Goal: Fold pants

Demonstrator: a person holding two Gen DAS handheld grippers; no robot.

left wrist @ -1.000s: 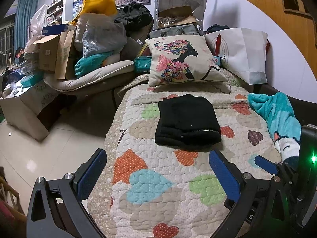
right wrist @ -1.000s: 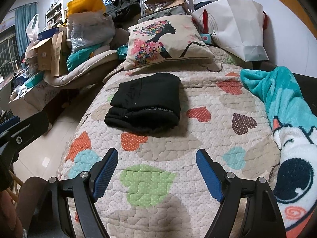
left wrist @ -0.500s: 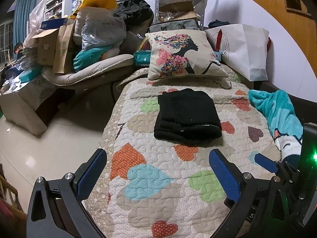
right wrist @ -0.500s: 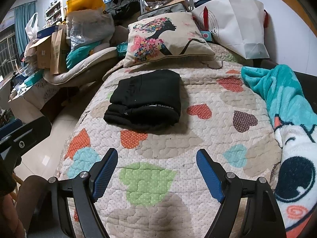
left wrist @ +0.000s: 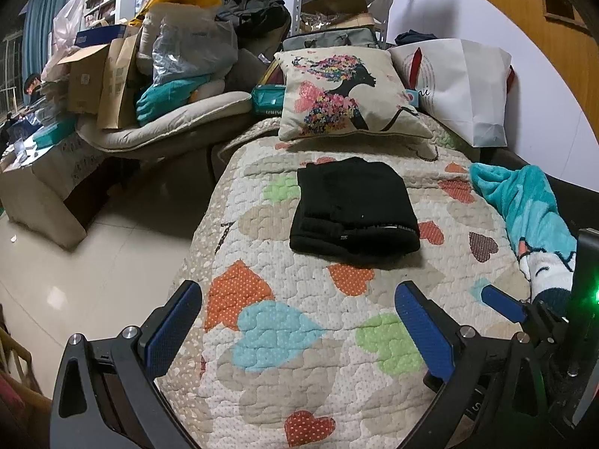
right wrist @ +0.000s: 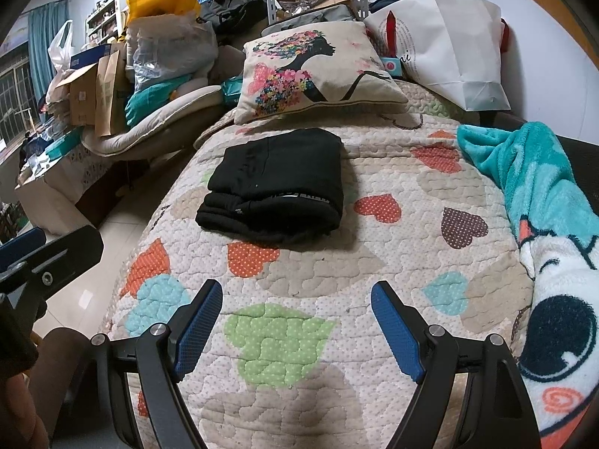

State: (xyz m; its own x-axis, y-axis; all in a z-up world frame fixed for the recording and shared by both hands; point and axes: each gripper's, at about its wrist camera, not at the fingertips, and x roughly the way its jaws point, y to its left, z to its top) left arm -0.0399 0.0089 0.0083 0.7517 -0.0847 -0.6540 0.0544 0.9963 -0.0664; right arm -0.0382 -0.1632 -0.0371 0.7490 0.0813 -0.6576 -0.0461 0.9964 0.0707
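Note:
The black pants [left wrist: 352, 209] lie folded in a compact rectangle on the heart-patterned quilt [left wrist: 299, 336], near the pillow end of the bed. They also show in the right wrist view [right wrist: 277, 194]. My left gripper [left wrist: 297, 307] is open and empty, held above the quilt well short of the pants. My right gripper [right wrist: 295, 310] is open and empty too, also back from the pants. The right gripper's finger shows at the right of the left wrist view [left wrist: 503, 308]. The left gripper shows at the left edge of the right wrist view [right wrist: 37, 258].
A floral pillow [left wrist: 348, 93] and a white paper bag [left wrist: 464, 86] stand at the bed's far end. A teal fleece blanket [right wrist: 543, 202] lies along the right side. A cluttered chair with boxes and bags [left wrist: 149, 75] is at the left, beyond a tiled floor [left wrist: 93, 262].
Both grippers have drawn back slightly from the folded pants, which look a little smaller and farther. The pants have not moved.

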